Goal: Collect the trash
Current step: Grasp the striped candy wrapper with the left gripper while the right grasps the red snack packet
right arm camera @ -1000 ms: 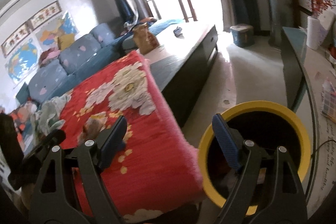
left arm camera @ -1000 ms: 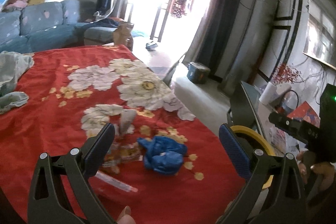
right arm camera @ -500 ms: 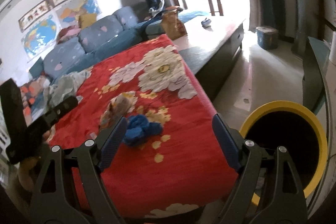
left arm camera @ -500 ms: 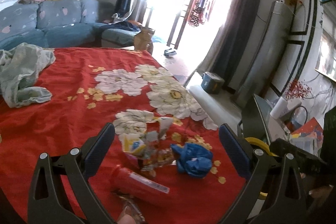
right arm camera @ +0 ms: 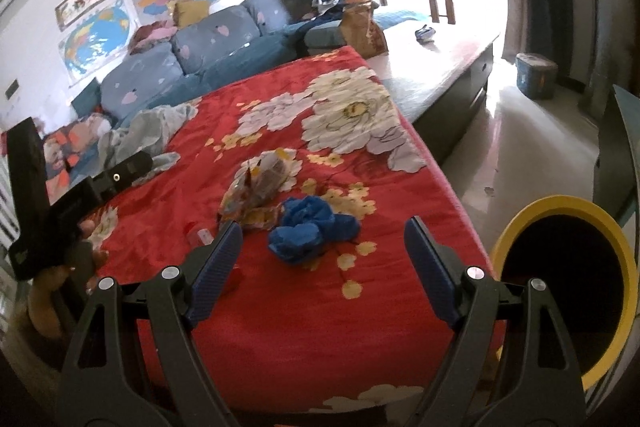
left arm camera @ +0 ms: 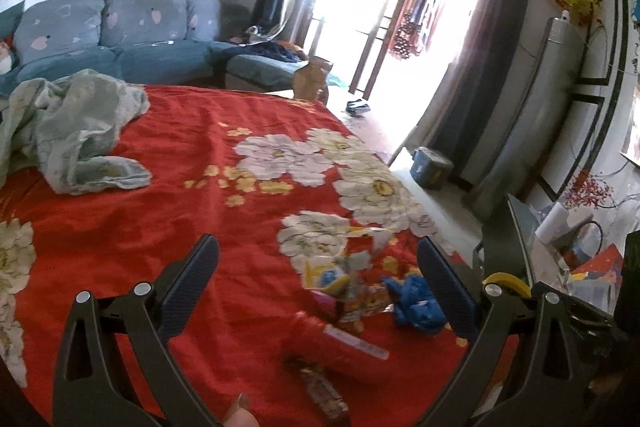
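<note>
Trash lies on a red flowered cloth (right arm camera: 304, 311). A crumpled blue wad (right arm camera: 310, 229) rests near its right edge, also visible as the blue wad (left arm camera: 418, 303) in the left wrist view. Beside it are clear snack wrappers (right arm camera: 256, 187), the same wrappers (left arm camera: 340, 279), a red tube (left arm camera: 340, 341) and a brown wrapper (left arm camera: 324, 391). My right gripper (right arm camera: 322, 255) is open, just short of the blue wad. My left gripper (left arm camera: 318, 283) is open above the wrappers, empty. A yellow-rimmed bin (right arm camera: 568, 279) stands on the floor to the right.
A pale green garment (left arm camera: 72, 135) lies bunched at the far left of the cloth. A blue sofa (left arm camera: 120, 39) stands behind. Past the cloth's right edge are a dark low table (right arm camera: 444, 75), a bare floor (right arm camera: 528, 139) and a blue pail (right arm camera: 536, 75).
Both views swung left: the trash slid right in the left wrist view and toward the middle between the right gripper's jaws. The bin moved to the right edge. Both grippers stayed open.
</note>
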A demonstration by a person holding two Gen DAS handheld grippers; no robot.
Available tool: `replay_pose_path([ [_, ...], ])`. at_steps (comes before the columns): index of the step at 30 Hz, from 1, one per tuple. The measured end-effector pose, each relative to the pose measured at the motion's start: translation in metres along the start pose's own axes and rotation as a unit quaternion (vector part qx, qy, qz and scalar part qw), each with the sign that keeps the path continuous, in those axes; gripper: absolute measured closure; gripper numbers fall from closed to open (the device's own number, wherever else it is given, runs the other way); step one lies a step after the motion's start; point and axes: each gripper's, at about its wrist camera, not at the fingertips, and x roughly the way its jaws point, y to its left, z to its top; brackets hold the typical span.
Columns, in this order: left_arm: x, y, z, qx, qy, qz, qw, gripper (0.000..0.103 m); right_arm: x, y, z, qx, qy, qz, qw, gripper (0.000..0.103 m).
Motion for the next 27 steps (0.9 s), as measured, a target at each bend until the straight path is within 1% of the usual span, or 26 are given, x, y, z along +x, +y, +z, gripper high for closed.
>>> replay_pose_path([
  [9,-0.01,0.027,0.002,-0.01,0.004,0.028,0.9996,0.007,0.014,0.026,-0.005,-0.03,0.021,0.02,0.999,0.028],
  [14,-0.013,0.038,0.004,-0.019,0.006,0.035,0.9992,0.007,0.022,0.04,-0.004,-0.042,0.027,0.03,0.998,0.028],
  [17,-0.01,0.042,0.001,-0.022,0.021,0.029,0.9991,0.007,0.031,0.043,0.002,-0.044,0.031,0.039,0.998,0.028],
  [18,-0.007,0.04,-0.001,-0.017,0.033,0.023,0.999,0.008,0.034,0.043,0.004,-0.042,0.032,0.04,0.998,0.029],
  [20,-0.002,0.038,-0.005,-0.012,0.045,0.011,0.9989,0.008,0.041,0.043,0.009,-0.042,0.035,0.04,0.998,0.033],
  [21,0.001,0.036,-0.008,-0.012,0.056,-0.002,0.9983,0.008,0.044,0.044,0.011,-0.042,0.038,0.042,0.998,0.034],
  [22,0.004,0.034,-0.011,-0.012,0.065,-0.011,0.9978,0.012,0.049,0.044,0.013,-0.041,0.041,0.045,0.997,0.037],
  [23,0.006,0.033,-0.013,-0.012,0.072,-0.016,0.9972,0.019,0.054,0.044,0.016,-0.037,0.046,0.048,0.997,0.039],
  [25,0.014,0.027,-0.021,-0.006,0.096,-0.025,0.995,0.022,0.064,0.042,0.02,-0.031,0.054,0.052,0.997,0.041],
  [27,0.019,0.021,-0.03,-0.003,0.118,-0.035,0.9924,0.026,0.071,0.042,0.024,-0.028,0.06,0.053,0.996,0.046],
])
